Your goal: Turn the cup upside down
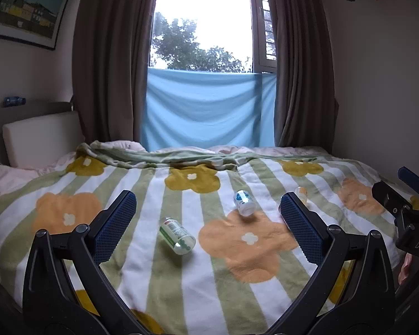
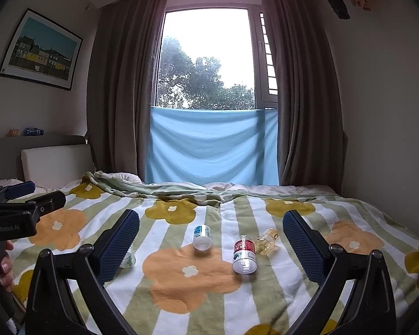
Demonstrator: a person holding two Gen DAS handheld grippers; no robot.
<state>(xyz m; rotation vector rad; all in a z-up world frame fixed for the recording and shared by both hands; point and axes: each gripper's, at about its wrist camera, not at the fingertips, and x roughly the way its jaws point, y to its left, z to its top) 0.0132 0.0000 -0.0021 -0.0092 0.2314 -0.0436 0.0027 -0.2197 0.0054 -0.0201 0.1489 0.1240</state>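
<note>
Several small clear plastic cups lie on their sides on the flowered blanket [image 1: 198, 279]. In the left wrist view, a green-labelled cup [image 1: 177, 236] and a blue-labelled cup [image 1: 243, 202] rest between the fingers of my left gripper [image 1: 206, 203], which is open and holds nothing. A yellow cup [image 1: 303, 192] peeks out behind its right finger. In the right wrist view, the blue-labelled cup [image 2: 202, 236], a red-labelled cup [image 2: 245, 254] and the yellow cup [image 2: 268, 241] lie ahead of my open, empty right gripper [image 2: 211, 220]. Its left finger half hides the green-labelled cup [image 2: 128, 258].
The blanket covers a bed [image 2: 363, 195] that reaches brown curtains [image 2: 120, 97] and a window hung with a blue cloth [image 2: 212, 145]. A white headboard cushion [image 2: 56, 162] stands at the left. A hand [image 2: 5, 268] holds the left gripper's handle.
</note>
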